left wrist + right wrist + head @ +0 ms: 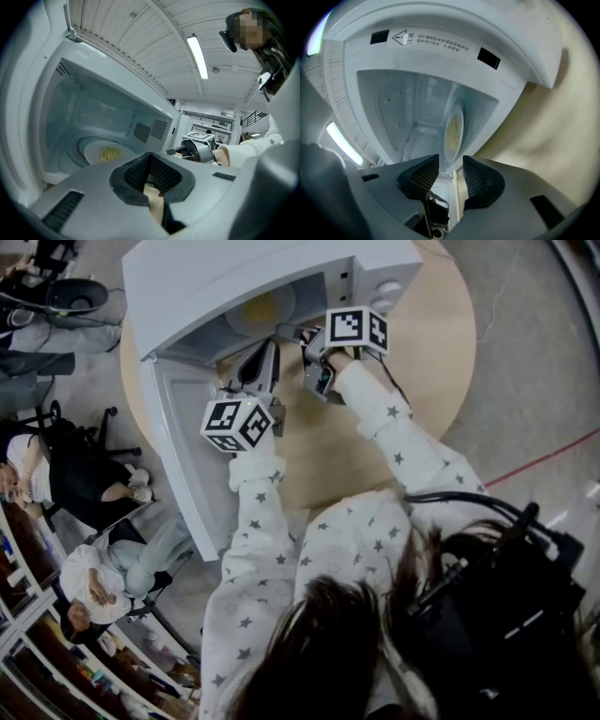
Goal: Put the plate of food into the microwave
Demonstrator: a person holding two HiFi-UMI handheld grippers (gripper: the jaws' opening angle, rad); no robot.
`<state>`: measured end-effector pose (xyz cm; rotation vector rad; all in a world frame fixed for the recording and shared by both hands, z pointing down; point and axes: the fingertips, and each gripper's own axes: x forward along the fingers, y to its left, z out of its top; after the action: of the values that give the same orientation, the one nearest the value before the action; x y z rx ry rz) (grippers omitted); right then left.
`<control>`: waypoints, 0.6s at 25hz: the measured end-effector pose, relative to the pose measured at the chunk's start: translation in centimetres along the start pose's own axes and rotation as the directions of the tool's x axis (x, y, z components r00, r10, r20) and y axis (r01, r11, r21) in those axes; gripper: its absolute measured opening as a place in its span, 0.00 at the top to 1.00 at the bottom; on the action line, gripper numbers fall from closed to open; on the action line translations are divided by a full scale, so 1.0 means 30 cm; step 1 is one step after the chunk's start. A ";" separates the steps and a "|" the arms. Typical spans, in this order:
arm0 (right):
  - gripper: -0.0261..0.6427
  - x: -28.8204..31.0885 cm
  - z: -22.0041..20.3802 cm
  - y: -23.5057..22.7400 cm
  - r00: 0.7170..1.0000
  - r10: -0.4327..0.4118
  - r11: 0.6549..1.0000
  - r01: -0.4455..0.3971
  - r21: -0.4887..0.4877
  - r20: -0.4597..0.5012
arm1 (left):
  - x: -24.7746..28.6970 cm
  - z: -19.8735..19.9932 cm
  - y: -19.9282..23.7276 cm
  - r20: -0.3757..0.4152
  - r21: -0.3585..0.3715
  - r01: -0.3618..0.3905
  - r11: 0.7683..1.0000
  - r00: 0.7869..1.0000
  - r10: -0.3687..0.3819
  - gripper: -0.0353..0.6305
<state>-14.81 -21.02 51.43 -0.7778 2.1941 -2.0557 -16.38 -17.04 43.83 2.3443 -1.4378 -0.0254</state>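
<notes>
A white plate (260, 309) of yellow food lies inside the white microwave (234, 273), whose door (187, 456) hangs open to the left. From the left gripper view the plate (104, 153) rests on the cavity floor. My left gripper (265, 354) is at the cavity mouth, and its jaws (150, 158) are shut with nothing between them. My right gripper (292, 334) is open at the opening's right side. The plate's rim (453, 132) lies just beyond its fingertips (451, 176), apart from them. The right gripper (199, 147) also shows in the left gripper view.
The microwave stands on a round wooden table (441, 352). Its control panel (386, 287) is to the right of the cavity. People sit on chairs (84, 474) at the left, below the table. A red line (544, 460) crosses the floor at the right.
</notes>
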 end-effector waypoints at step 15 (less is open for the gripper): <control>0.95 -0.308 -0.101 0.231 0.958 0.284 0.958 -0.285 -0.028 -0.046 | -0.131 0.060 -0.203 0.067 0.045 0.021 0.999 0.997 -0.024 0.94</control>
<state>-10.10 -14.72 42.44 -0.3934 2.2147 -1.9137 -13.42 -11.81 39.41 2.4173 -1.4571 -0.0801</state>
